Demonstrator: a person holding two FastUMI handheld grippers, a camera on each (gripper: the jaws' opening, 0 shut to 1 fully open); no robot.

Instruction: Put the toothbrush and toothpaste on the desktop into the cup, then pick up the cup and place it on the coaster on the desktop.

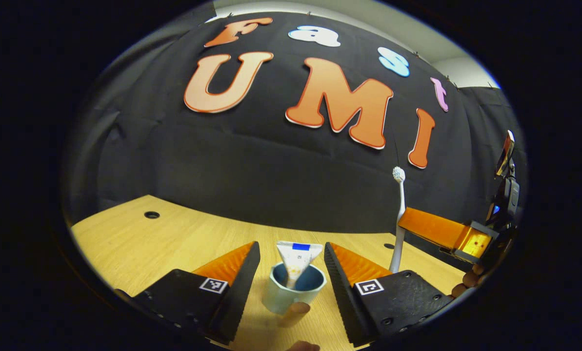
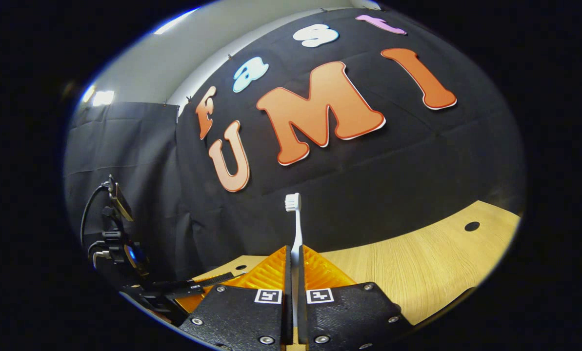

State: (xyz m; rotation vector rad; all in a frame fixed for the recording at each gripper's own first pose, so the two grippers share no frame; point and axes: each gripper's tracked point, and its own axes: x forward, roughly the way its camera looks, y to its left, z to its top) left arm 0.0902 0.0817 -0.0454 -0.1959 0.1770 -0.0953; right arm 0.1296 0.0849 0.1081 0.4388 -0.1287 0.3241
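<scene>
A pale blue cup [image 1: 291, 292] stands on the wooden desktop [image 1: 173, 239] with a white toothpaste tube [image 1: 298, 258] upright inside it. My left gripper [image 1: 292, 248] is open, one finger on each side of the cup, touching neither cup nor tube. A white toothbrush [image 1: 400, 214] is held upright, bristles up, to the right of the cup by my right gripper [image 1: 417, 226]. In the right gripper view, my right gripper [image 2: 294, 256] is shut on the toothbrush [image 2: 296, 224] handle. The left gripper [image 2: 198, 285] lies low at the left there.
A brown rounded piece [image 1: 294, 312] sits against the cup's near side; I cannot tell what it is. Fingers of a hand [image 1: 469, 282] show behind the right gripper. The desktop [image 2: 442, 253] has small round holes [image 1: 151, 214] [image 2: 471, 226].
</scene>
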